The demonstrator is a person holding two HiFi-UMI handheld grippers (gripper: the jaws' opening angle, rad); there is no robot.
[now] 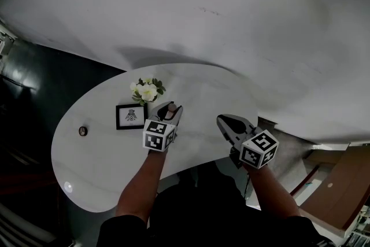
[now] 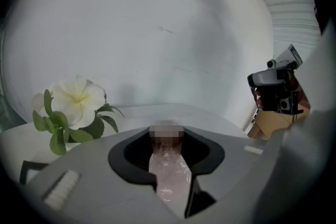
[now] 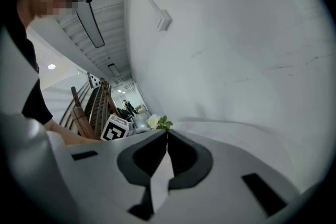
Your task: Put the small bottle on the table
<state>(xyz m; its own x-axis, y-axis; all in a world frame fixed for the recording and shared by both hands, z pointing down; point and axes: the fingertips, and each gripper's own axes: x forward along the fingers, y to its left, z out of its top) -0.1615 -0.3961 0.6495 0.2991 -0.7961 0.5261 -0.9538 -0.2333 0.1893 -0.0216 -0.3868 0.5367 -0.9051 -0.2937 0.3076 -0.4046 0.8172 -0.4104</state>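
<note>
The person's left forearm and right forearm reach forward from the bottom of the head view. Both claws tilt down over the white bench. The left claw has its jaws apart and clamped on the small bottle, which has a clear pale body and a dark cap. It is held over the bench just beside the framed picture and the white flowers. What the bottle contains I cannot tell. The right claw has its jaws together on nothing.
</note>
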